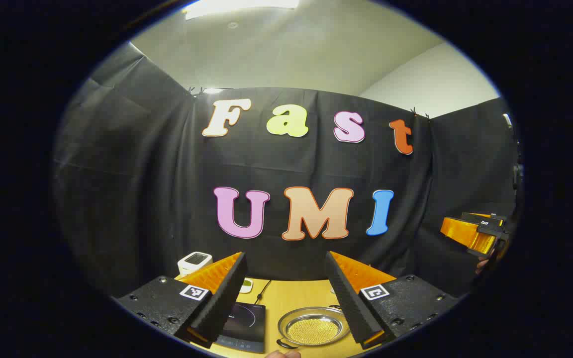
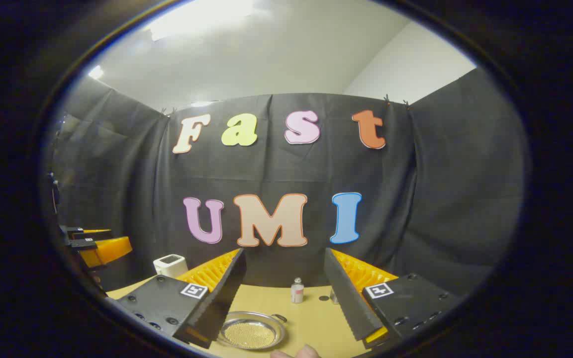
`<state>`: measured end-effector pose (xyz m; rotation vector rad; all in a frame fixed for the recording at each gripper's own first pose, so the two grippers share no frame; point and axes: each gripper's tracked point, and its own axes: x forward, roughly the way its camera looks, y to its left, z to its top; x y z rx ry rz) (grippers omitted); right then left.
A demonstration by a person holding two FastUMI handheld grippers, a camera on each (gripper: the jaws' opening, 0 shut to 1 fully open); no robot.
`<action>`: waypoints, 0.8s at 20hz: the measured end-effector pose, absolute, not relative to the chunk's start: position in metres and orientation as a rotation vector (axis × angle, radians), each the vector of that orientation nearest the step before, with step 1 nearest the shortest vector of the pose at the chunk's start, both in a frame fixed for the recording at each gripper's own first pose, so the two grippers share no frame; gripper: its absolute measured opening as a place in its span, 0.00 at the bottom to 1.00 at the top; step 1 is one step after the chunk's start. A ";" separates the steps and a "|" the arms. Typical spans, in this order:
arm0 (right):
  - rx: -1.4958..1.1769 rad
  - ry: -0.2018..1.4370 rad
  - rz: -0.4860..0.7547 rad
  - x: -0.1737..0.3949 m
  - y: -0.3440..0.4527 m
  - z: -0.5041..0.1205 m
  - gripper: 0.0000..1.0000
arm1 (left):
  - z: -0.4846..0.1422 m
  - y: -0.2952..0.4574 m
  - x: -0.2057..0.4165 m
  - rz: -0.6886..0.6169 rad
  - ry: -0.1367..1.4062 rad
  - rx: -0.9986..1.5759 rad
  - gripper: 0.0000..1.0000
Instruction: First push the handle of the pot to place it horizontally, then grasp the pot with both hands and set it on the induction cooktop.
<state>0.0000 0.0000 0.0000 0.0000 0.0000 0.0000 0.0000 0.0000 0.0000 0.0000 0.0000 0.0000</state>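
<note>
Pot point(image 1: 314, 328) sits low in the left gripper view, a shallow metal one with a grainy golden inside, resting on the wooden table point(image 1: 291, 298) just right of the dark induction cooktop point(image 1: 244, 325) and apart from it. The left gripper point(image 1: 286, 298) hangs above both with its fingers spread wide and nothing between them; its left finger hides part of the cooktop and its right finger covers the pot's right rim. A small loop at the pot's near-left edge may be the handle, though it is too small to be sure. Behind stand a white device with a screen point(image 1: 194, 261) and a thin cable point(image 1: 262, 291). At the far right the right gripper point(image 1: 475, 233) shows, held up off the table.

The right gripper view has the right gripper point(image 2: 286, 298) released likewise, gaping and empty, above the pot point(image 2: 252, 330), whose left rim its left finger covers. A small bottle point(image 2: 297, 291) stands farther back on the table point(image 2: 311, 318). The white device point(image 2: 170, 265) shows here too, and the left gripper point(image 2: 95, 248) at the far left.
</note>
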 end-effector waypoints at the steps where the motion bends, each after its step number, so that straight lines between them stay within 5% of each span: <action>1: 0.000 -0.007 0.004 0.000 0.001 0.002 0.98 | 0.001 -0.001 0.000 0.001 -0.001 0.002 0.92; 16: 0.000 -0.015 0.046 0.001 -0.003 0.002 0.98 | 0.012 -0.009 -0.004 0.024 -0.002 0.024 0.92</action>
